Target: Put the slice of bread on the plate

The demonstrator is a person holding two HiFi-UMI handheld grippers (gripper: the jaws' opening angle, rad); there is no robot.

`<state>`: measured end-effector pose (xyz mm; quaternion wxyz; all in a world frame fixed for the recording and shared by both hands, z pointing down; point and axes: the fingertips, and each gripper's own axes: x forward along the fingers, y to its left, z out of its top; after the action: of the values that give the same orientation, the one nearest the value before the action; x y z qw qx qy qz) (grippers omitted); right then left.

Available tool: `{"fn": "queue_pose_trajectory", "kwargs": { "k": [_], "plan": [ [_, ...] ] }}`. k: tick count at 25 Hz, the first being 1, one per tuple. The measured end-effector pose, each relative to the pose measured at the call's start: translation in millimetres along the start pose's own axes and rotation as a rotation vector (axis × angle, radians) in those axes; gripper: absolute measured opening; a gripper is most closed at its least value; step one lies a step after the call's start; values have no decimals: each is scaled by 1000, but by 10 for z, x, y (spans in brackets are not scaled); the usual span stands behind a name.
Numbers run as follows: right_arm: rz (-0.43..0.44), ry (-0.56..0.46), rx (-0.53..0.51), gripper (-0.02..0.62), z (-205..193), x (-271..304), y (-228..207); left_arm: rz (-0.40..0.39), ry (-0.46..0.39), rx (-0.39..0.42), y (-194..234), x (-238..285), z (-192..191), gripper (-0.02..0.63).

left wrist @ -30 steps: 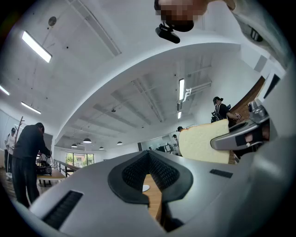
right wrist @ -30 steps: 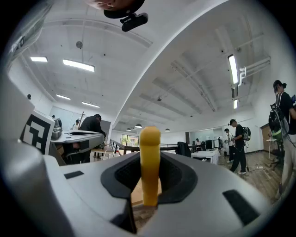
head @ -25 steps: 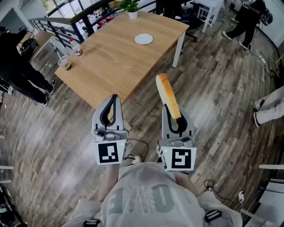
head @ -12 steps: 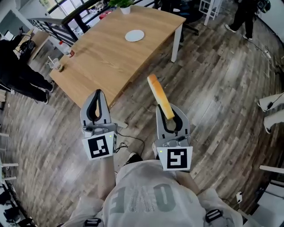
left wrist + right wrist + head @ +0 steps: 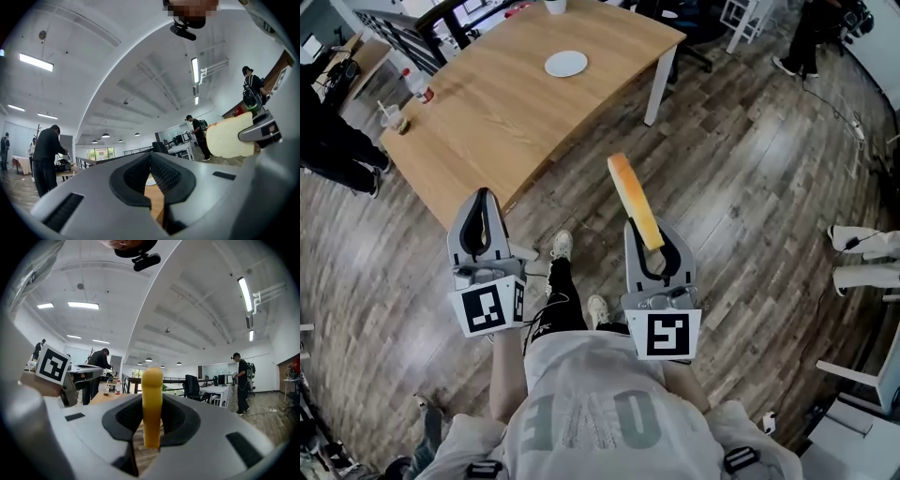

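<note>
A slice of bread (image 5: 630, 197) with a golden crust stands on edge in my right gripper (image 5: 649, 234), whose jaws are shut on its lower part. The right gripper view shows the bread (image 5: 152, 401) upright between the pads. My left gripper (image 5: 481, 197) is held level beside it, shut and empty, its pads meeting at the tip (image 5: 150, 157). From the left gripper view the bread (image 5: 229, 138) shows face-on at the right. The white plate (image 5: 566, 64) lies on the wooden table (image 5: 487, 122), far ahead of both grippers.
Two bottles (image 5: 418, 86) and a cup (image 5: 395, 118) stand at the table's left end. The holder's shoes (image 5: 563, 246) are on the plank floor below the grippers. Other people stand at the left (image 5: 328, 141) and right (image 5: 862, 242) edges. A white table leg (image 5: 658, 86) drops from the near right corner.
The table and plate have slid toward the upper left of the head view. The holder's legs and shoes have come into sight. Both grippers keep their pose, with the bread still clamped.
</note>
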<state>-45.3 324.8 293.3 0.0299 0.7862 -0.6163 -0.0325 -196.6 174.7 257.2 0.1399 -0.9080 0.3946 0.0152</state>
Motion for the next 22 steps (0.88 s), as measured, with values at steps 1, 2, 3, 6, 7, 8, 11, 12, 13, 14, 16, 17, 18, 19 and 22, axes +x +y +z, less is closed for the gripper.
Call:
{"fn": "queue_pose_trajectory", "kwargs": {
  "k": [1,2,3,6,7,8,11,12,13,14,16,17,18,19,22],
  "plan": [
    [-6,11,5,91,-35,37,-46,-8,-4,0,-38,56,-7,9],
    [-15,22,15,91,-69,80,-96,-18,-11,2,-76,121,-7,8],
    [-26,32,25,91,-100,131,-146,-27,-19,6,-105,196,-4,9],
    [-43,57,23,91,-182,342,-290,-38,-45,8,-116,482,-11,8],
    [-43,66,9,91,-208,424,-343,-36,-52,0,-99,597,-30,8],
    [-44,76,-4,91,-226,507,-403,-30,-56,-13,-77,719,-60,8],
    [-38,91,-42,91,-196,749,-602,1,-55,-55,10,1060,-147,8],
    [-34,91,-58,91,-171,842,-678,9,-52,-63,28,1162,-165,8],
    [-33,90,-72,91,-143,954,-766,12,-50,-67,29,1272,-176,8],
    [-37,91,-83,91,-118,1082,-861,7,-50,-66,13,1386,-182,9],
    [-47,96,-97,91,-84,1330,-1026,-6,-44,-53,-39,1579,-212,9],
    [-47,97,-102,91,-74,1433,-1089,-6,-36,-48,-56,1651,-245,9],
    [-43,97,-105,91,-66,1528,-1142,1,-27,-51,-59,1717,-285,9],
    [-32,97,-109,91,-62,1622,-1184,12,-20,-63,-49,1783,-322,8],
    [21,107,-115,91,-96,1907,-1244,41,-10,-104,-32,1963,-395,9]
  ]
}}
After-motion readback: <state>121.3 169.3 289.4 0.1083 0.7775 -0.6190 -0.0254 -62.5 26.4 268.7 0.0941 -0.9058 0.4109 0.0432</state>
